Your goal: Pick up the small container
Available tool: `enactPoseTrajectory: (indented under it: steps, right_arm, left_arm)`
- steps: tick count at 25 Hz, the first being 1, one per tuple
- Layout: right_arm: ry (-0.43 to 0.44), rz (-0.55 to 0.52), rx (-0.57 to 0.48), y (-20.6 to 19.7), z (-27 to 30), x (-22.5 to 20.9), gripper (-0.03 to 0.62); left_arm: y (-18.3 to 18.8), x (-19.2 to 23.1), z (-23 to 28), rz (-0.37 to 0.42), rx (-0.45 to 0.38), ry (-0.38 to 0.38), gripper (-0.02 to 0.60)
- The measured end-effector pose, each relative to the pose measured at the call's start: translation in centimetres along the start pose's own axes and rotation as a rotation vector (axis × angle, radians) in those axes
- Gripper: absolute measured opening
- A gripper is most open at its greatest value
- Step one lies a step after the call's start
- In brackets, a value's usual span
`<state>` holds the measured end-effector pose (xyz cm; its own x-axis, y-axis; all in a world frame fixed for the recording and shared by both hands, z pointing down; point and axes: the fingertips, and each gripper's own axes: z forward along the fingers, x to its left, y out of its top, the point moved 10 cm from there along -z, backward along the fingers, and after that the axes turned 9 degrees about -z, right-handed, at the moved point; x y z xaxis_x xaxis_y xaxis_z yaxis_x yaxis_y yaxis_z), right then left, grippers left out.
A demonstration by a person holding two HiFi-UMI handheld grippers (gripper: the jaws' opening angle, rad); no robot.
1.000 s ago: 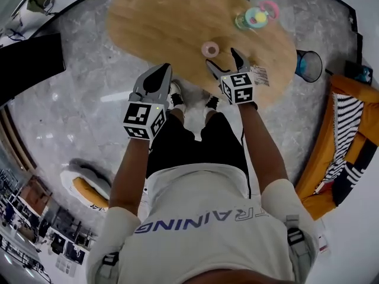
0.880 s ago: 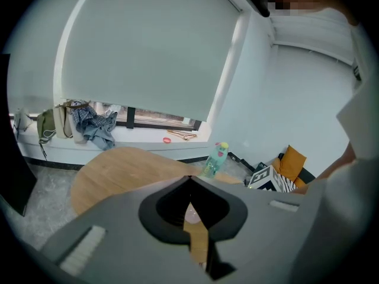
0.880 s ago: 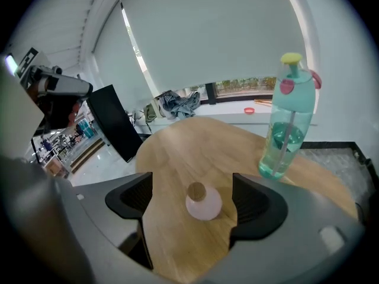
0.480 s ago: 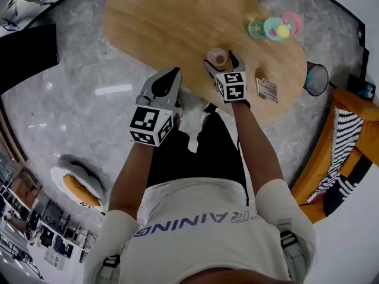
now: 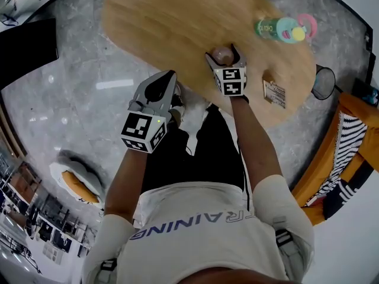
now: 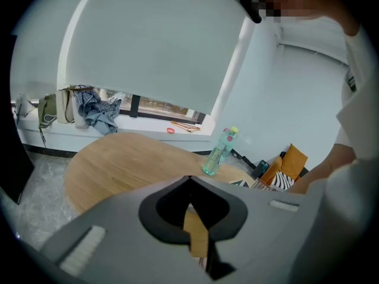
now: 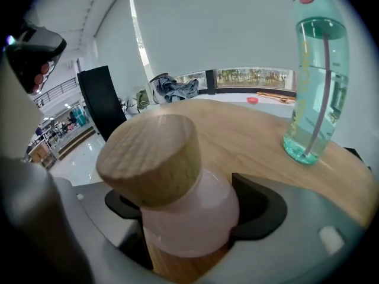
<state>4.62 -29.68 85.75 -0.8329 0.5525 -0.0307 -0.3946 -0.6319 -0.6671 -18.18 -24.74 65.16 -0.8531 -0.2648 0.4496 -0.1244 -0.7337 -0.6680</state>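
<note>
My right claw (image 5: pixel 224 52) reaches over the near edge of the round wooden desk (image 5: pixel 166 22), right of centre in the head view. Its jaws sit either side of the container (image 7: pixel 177 182), a small pink jar with a wooden lid, and the pads look pressed to its body below the lid, so the lid stays free. The jar seems to rest on the desk, so I judge the lift not yet begun. My left claw (image 5: pixel 167 76), jaws together and empty, hangs off the desk, clear of the work.
</note>
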Motion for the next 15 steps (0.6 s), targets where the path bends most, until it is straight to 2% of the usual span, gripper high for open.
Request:
enactPoseTrajectory:
  steps: [5,10,15]
  right_arm:
    - [-0.009,-0.025,-0.008,0.0,0.2,0.3,0.425]
    - [0.022,-0.003,0.013,0.5,-1.8,0.7,0.423]
    - [0.016,0.024,-0.079,3.3,-5.9,0.0,0.423]
  left_arm:
    - [-0.8,-0.3,-0.4,0.021,0.034,-0.005,0.0]
    - [0.3,-1.2,-1.4,0.032,0.033,-0.003,0.0]
    - [2.6,-3.1,-1.9,0.054,0.014,-0.042,0.0]
